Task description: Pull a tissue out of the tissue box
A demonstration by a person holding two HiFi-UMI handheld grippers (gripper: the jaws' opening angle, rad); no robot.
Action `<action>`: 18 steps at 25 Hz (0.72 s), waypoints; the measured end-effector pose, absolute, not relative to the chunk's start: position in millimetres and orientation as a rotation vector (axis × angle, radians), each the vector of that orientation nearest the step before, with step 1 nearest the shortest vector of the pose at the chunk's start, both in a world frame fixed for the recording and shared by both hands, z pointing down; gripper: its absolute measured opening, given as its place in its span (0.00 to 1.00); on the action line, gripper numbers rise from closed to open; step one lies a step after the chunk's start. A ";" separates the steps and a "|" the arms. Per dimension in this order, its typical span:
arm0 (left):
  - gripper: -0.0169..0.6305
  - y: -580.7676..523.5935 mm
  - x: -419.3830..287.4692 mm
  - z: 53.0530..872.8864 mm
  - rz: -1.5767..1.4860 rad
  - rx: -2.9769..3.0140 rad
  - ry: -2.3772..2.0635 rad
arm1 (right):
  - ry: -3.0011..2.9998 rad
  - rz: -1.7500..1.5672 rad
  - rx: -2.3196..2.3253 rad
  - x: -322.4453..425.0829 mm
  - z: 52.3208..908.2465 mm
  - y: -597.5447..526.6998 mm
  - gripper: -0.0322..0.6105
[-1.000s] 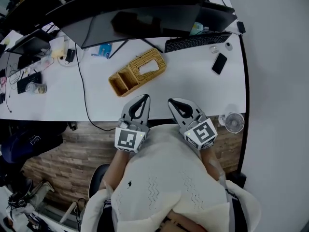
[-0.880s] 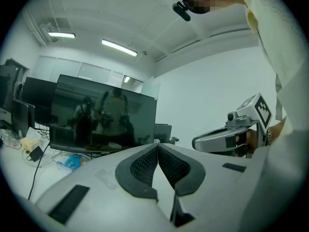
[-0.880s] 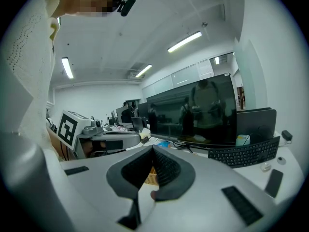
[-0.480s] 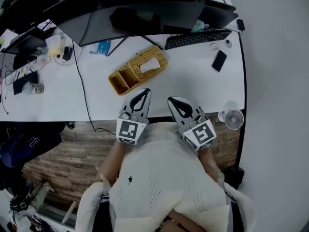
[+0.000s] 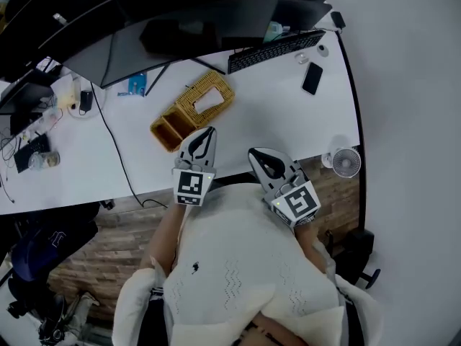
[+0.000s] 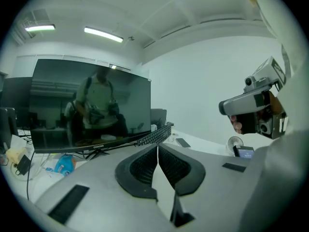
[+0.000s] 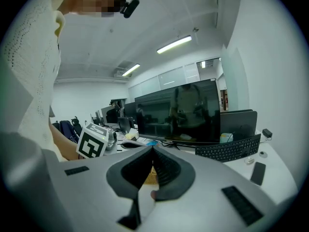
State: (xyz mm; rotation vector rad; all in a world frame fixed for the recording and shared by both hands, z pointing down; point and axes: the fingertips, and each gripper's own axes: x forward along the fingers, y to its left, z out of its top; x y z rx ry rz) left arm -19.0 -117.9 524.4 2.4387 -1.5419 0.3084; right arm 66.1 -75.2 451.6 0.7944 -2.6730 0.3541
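Your left gripper has its jaws pressed together on nothing, tip just beside the near side of the wicker tissue box. Your right gripper, likewise closed and empty, sits farther off, to the box's right. A white tissue shows in the box's top opening.

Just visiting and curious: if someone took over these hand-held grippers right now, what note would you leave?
Left gripper: shut, empty, over the near desk edge, just short of the wicker tissue box.
Right gripper: shut, empty, beside it, further from the box.
Tissue: shows in the box's top slot, untouched.
Done: nothing. Left: open a gripper, pinch the tissue, pull it out.
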 end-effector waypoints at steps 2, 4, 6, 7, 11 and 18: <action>0.05 -122.6 -17.7 535.1 0.342 2.433 -1.522 | -2.663 0.358 0.818 69.2 452.5 -74.7 0.05; 0.05 -127.3 -17.0 546.0 0.374 2.427 -1.494 | -2.651 0.371 0.847 72.6 454.9 -73.5 0.05; 0.05 -131.7 -18.7 555.3 0.395 2.412 -1.476 | -2.634 0.379 0.873 74.9 456.9 -71.5 0.05; 0.05 -133.7 -20.0 559.4 0.403 2.405 -1.471 | -2.624 0.379 0.883 75.7 457.5 -70.4 0.05; 0.05 -143.4 -23.6 575.1 0.456 2.386 -1.460 | -2.589 0.391 0.932 81.2 461.4 -68.0 0.05; 0.18 -159.5 -24.7 601.8 0.556 2.364 -1.432 | -2.543 0.418 1.013 91.5 466.7 -67.7 0.05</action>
